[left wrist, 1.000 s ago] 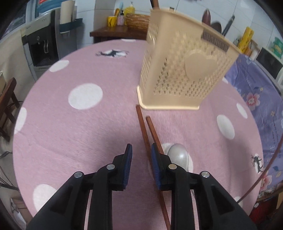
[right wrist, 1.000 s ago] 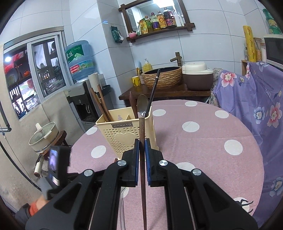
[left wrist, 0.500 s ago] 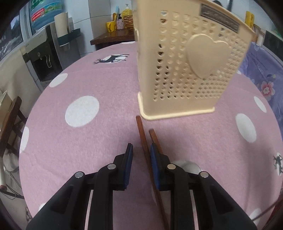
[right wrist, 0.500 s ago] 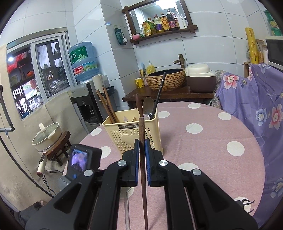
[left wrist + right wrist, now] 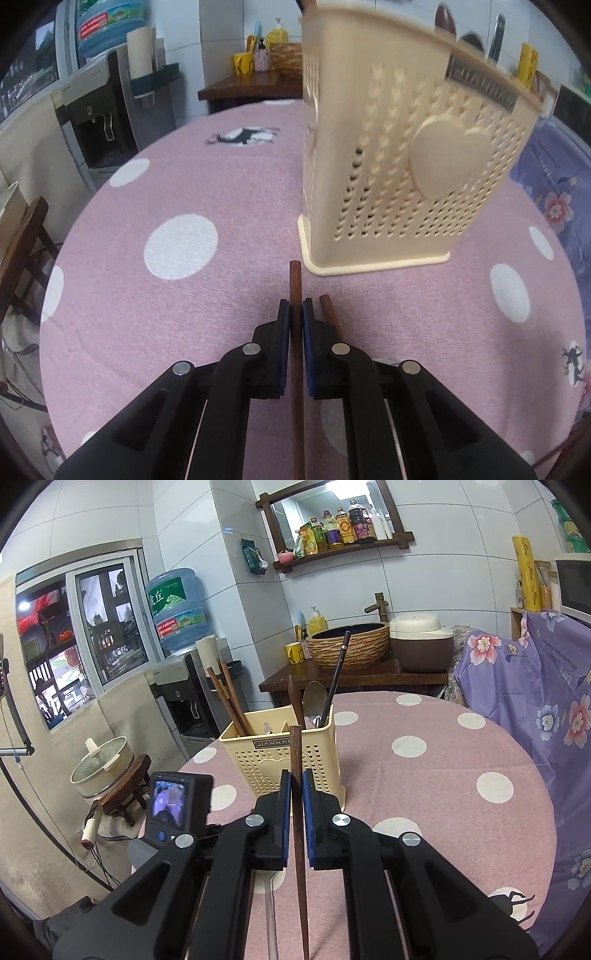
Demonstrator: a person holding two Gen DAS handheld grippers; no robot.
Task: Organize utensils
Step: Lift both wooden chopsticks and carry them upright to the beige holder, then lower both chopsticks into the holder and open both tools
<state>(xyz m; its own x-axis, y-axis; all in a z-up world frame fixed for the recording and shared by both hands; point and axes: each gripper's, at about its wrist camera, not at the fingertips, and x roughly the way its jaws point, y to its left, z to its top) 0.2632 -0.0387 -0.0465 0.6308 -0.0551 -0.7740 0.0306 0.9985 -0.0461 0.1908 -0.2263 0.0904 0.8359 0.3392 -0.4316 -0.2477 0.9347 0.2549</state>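
A cream perforated utensil holder [image 5: 399, 166] stands on the pink dotted tablecloth [image 5: 207, 184]. My left gripper [image 5: 294, 314] is shut on a brown wooden chopstick [image 5: 295, 280] whose end points at the holder's base. A second brown chopstick [image 5: 328, 314] lies just right of it on the cloth. My right gripper [image 5: 296, 781] is shut on another brown chopstick [image 5: 295, 749], held above the table in front of the holder [image 5: 284, 757]. The holder has chopsticks in its left section [image 5: 227, 701] and a spoon [image 5: 315, 701] and dark utensils in its right.
A metal spoon handle [image 5: 271, 915] lies on the cloth under my right gripper. The left gripper's camera unit [image 5: 173, 805] sits at the table's left edge. A water dispenser [image 5: 122, 99], a side table with a basket [image 5: 349, 646] and a purple-covered piece [image 5: 535, 701] surround the table.
My left gripper has closed on the left chopstick on the cloth and moved nearer the holder. My right gripper keeps its chopstick and has shifted slightly.
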